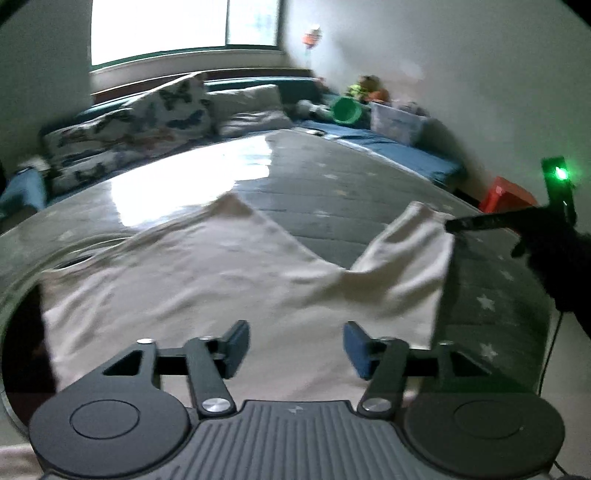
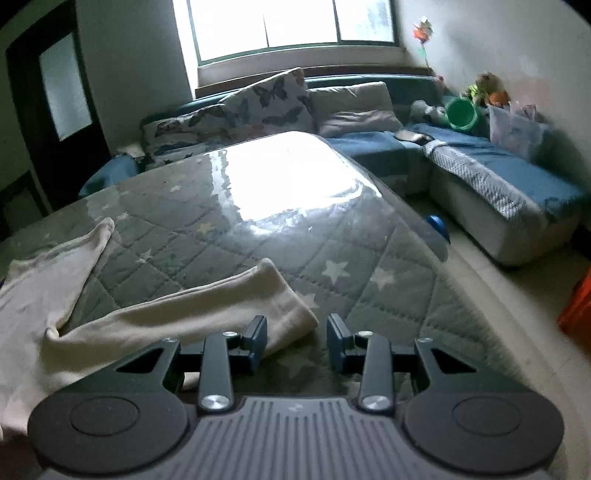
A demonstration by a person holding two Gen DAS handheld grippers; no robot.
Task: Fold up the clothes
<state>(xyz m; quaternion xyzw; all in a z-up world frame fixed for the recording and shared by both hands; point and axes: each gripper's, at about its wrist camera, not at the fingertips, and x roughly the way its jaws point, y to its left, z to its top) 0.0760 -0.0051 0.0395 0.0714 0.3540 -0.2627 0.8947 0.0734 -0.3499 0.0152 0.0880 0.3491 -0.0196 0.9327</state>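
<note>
Grey star-quilted table (image 2: pixel 229 236) under glossy clear cover, cream long-sleeved garment (image 1: pixel 192 280) spread flat across its near side, left gripper (image 1: pixel 293 349) above the fabric with jaws apart and empty, right gripper (image 2: pixel 297 341) jaws apart beside the sleeve cuff (image 2: pixel 284 306), gripping nothing

Your right gripper (image 2: pixel 296 341) sits at six o'clock, jaws parted with nothing between the pads. Cream garment (image 2: pixel 110 317): spread from nine to seven o'clock on the star-quilted table cover (image 2: pixel 369 280); one leg end lies just beside your left pad (image 2: pixel 258 332), whether touching cannot be told; the other leg points toward ten o'clock. Blue sofa (image 2: pixel 517 173): two to three o'clock. Butterfly cushions (image 2: pixel 258 103): eleven o'clock. Green bucket (image 2: pixel 461 114): two o'clock. Window (image 2: pixel 295 26): twelve o'clock.
</note>
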